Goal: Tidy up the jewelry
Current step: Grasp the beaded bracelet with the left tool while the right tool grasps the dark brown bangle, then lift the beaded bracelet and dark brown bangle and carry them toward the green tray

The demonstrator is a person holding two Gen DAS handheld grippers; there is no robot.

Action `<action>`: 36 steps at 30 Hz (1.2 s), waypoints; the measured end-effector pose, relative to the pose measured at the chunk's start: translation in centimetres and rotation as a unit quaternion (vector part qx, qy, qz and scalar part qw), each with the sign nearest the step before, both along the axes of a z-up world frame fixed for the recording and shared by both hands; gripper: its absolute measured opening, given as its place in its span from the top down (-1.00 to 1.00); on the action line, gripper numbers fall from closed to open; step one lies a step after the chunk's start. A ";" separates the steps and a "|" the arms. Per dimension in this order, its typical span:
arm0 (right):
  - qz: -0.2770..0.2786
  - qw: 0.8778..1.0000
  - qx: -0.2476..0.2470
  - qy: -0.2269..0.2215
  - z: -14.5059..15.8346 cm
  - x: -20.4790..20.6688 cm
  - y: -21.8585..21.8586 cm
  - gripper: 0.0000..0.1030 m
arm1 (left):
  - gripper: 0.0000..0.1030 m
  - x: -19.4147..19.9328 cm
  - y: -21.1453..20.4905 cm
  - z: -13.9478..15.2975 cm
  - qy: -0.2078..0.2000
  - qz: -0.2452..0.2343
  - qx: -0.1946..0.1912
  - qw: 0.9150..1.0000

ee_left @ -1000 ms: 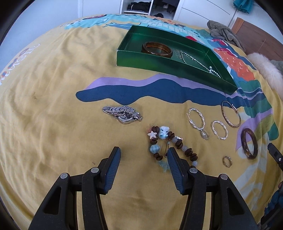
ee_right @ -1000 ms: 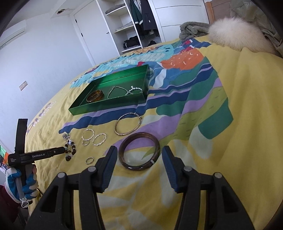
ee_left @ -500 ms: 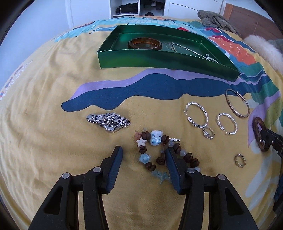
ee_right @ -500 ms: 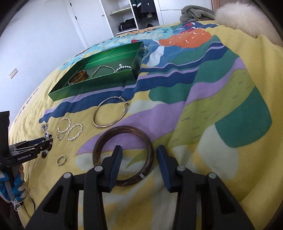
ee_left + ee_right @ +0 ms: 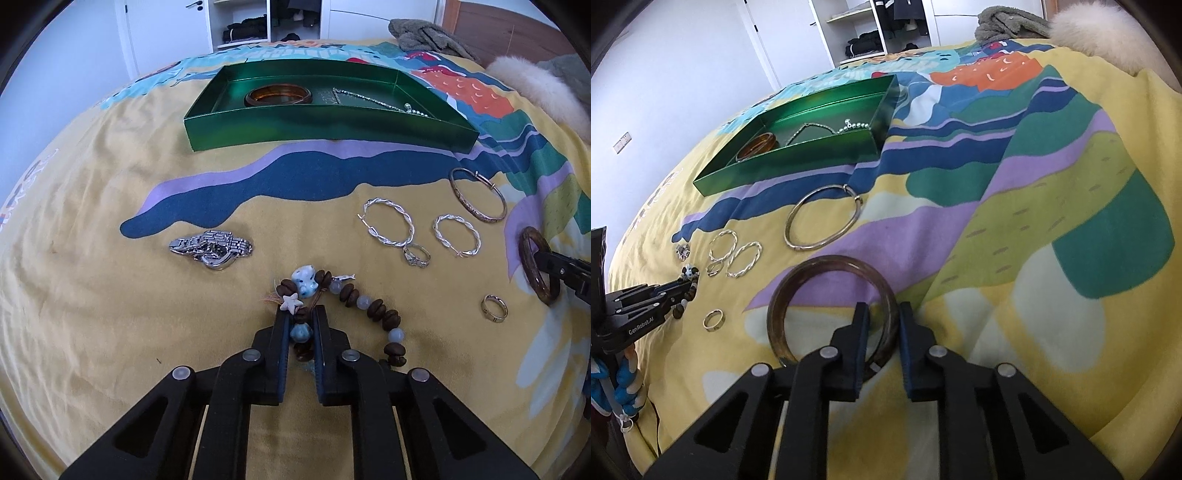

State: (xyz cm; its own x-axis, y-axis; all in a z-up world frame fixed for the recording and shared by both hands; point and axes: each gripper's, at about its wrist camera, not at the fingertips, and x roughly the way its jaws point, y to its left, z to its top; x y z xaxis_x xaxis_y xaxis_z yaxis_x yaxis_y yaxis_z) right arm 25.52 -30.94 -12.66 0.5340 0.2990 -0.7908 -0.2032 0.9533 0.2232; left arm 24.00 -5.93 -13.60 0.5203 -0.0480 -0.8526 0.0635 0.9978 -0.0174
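Note:
My left gripper (image 5: 300,314) is shut on the near side of a beaded bracelet (image 5: 376,310) of brown, blue and starfish beads lying on the bed. My right gripper (image 5: 883,312) is shut on the rim of a dark brown bangle (image 5: 798,291), which also shows in the left wrist view (image 5: 532,266). A green tray (image 5: 325,127) at the back holds an amber bangle (image 5: 277,96) and a silver chain (image 5: 373,100). A silver watch (image 5: 212,248) lies left of the beads.
Loose on the yellow patterned bedspread (image 5: 92,314) are two twisted silver hoops (image 5: 391,227), a small stone ring (image 5: 416,255), a thin metal bangle (image 5: 478,199) and a gold band ring (image 5: 494,308). A fur cushion (image 5: 535,88) lies far right.
Both grippers moved forward and closed: the left onto the beaded bracelet, the right onto the dark brown bangle's rim.

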 end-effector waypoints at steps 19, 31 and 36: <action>-0.023 0.998 0.009 -0.057 3.6 -4.8 0.5 0.83 | 0.78 -3.7 0.1 4.3 -0.048 -0.020 0.009 0.999; -0.029 0.996 0.019 -0.088 6.6 -8.1 1.0 0.83 | 0.78 -5.5 -0.8 7.9 -0.080 -0.030 0.007 0.996; -0.030 0.994 0.023 -0.099 7.6 -9.4 1.0 0.83 | 0.78 -6.5 -0.9 9.3 -0.092 -0.032 0.005 0.995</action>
State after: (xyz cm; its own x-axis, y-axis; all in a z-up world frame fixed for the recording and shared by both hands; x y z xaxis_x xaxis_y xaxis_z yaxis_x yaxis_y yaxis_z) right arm 16.07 -29.98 -5.04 0.6956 0.2952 -0.6550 -0.1912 0.9549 0.2273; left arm 17.53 -6.87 -4.26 0.6644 -0.0771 -0.7434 0.1277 0.9917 0.0113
